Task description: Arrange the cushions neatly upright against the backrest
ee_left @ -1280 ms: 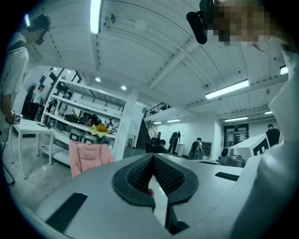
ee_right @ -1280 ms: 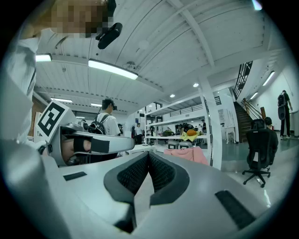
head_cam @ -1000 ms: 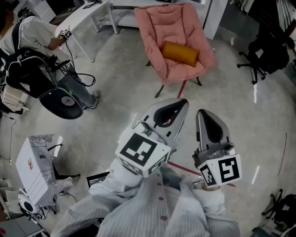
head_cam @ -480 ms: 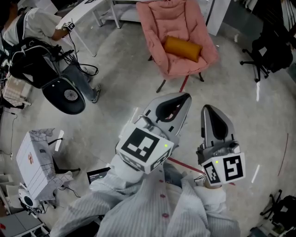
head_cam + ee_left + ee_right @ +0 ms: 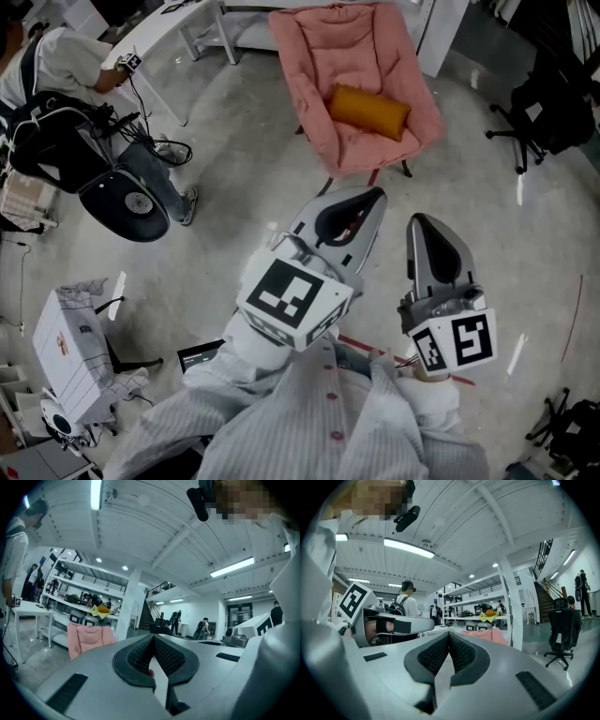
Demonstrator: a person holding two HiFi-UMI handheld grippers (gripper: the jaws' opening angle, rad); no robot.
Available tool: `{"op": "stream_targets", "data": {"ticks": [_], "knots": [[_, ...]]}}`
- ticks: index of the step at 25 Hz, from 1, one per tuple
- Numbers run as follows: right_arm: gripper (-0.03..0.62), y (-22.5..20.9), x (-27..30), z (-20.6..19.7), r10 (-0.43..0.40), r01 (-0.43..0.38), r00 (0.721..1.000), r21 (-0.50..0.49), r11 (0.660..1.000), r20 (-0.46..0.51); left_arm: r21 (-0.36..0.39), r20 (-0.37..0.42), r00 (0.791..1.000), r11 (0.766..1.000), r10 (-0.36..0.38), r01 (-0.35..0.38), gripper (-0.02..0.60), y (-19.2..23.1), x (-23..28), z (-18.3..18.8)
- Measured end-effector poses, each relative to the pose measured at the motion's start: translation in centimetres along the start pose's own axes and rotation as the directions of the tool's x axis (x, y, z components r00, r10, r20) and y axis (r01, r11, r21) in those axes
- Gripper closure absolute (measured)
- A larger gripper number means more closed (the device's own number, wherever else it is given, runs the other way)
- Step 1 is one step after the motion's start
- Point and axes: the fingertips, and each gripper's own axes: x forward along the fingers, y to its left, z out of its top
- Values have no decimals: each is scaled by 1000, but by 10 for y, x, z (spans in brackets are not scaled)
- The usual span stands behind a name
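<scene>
A plump, oblong orange cushion (image 5: 368, 111) with rounded ends lies flat and slightly slanted on the seat of a pink padded chair (image 5: 345, 45) at the far side of the floor, well apart from you. Your left gripper (image 5: 364, 206) and right gripper (image 5: 424, 234) sit side by side near you, each with its jaws pressed together on nothing.

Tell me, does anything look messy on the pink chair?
Yes. The orange cushion lies flat and slanted across the seat of the pink chair, when it should stand upright against the backrest.
</scene>
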Motion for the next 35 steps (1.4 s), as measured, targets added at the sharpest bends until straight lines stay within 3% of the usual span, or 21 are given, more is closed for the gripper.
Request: {"op": "stream_targets", "data": {"ticks": [15, 28, 35], "knots": [[582, -62, 155, 4, -48, 48, 999, 8, 999, 2, 16, -14, 1000, 1000, -19, 20, 572, 140, 92, 23], [582, -124, 211, -12, -127, 128, 991, 47, 991, -28, 11, -57, 997, 999, -47, 47, 572, 192, 155, 14], [582, -184, 259, -17, -89, 91, 995, 48, 995, -32, 5, -45, 999, 1000, 23, -23, 572, 229, 216, 14]]}}
